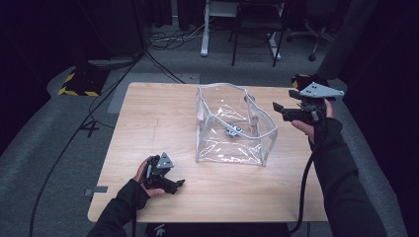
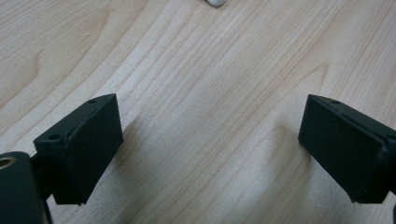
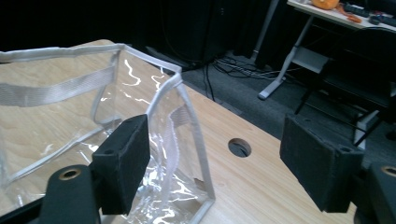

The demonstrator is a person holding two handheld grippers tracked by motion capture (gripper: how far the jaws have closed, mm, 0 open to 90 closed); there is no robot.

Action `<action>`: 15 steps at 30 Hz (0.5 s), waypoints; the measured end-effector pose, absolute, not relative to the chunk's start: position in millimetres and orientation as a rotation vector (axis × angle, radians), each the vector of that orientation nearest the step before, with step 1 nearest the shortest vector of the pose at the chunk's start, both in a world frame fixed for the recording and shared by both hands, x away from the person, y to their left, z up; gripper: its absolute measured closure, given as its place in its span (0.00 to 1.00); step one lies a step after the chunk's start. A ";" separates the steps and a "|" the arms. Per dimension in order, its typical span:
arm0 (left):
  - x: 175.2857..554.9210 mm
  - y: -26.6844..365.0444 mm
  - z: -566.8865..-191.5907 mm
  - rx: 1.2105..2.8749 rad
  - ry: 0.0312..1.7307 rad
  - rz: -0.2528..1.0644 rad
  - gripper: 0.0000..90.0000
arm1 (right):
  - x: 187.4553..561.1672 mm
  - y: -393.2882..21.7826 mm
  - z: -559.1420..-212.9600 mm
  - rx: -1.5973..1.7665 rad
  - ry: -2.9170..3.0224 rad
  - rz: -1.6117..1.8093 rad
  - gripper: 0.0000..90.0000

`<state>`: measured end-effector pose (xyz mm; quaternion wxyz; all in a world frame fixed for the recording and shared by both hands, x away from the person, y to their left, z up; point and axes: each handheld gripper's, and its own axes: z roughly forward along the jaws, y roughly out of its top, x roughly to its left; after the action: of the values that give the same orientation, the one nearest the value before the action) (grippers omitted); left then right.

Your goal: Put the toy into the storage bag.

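A clear plastic bag (image 1: 234, 123) with white trim stands open in the middle of the wooden table (image 1: 148, 113). A small grey object (image 1: 233, 130) lies on its bottom. My right gripper (image 1: 280, 111) hovers just right of the bag's rim and is open, with nothing between the jaws. In the right gripper view the bag's corner (image 3: 177, 79) rises just past the left jaw of the right gripper (image 3: 215, 163). My left gripper (image 1: 177, 184) rests low near the table's front left, open over bare wood. Its jaws stand wide apart in the left gripper view (image 2: 210, 149).
A round cable hole (image 3: 239, 147) pierces the table right of the bag. Beyond the far edge are a desk leg (image 1: 204, 29), a chair (image 1: 257, 29) and floor cables (image 1: 168, 39). A yellow-black striped block (image 1: 79, 84) sits on the floor at the left.
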<state>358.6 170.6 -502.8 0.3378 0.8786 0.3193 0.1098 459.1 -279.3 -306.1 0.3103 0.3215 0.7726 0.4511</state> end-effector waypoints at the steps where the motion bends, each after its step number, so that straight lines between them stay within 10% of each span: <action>1: 358.5 170.5 -502.9 2.288 0.835 0.285 0.07 | 459.4 -281.1 -306.2 0.857 2.030 1.193 0.27; 15: 358.6 170.7 -502.8 2.290 0.831 0.286 0.07 | 462.8 -294.5 -315.2 0.912 2.018 1.158 0.28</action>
<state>358.6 170.7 -502.8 0.3376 0.8787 0.3191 0.1099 462.8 -294.5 -315.2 0.3156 0.3463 0.7662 0.4397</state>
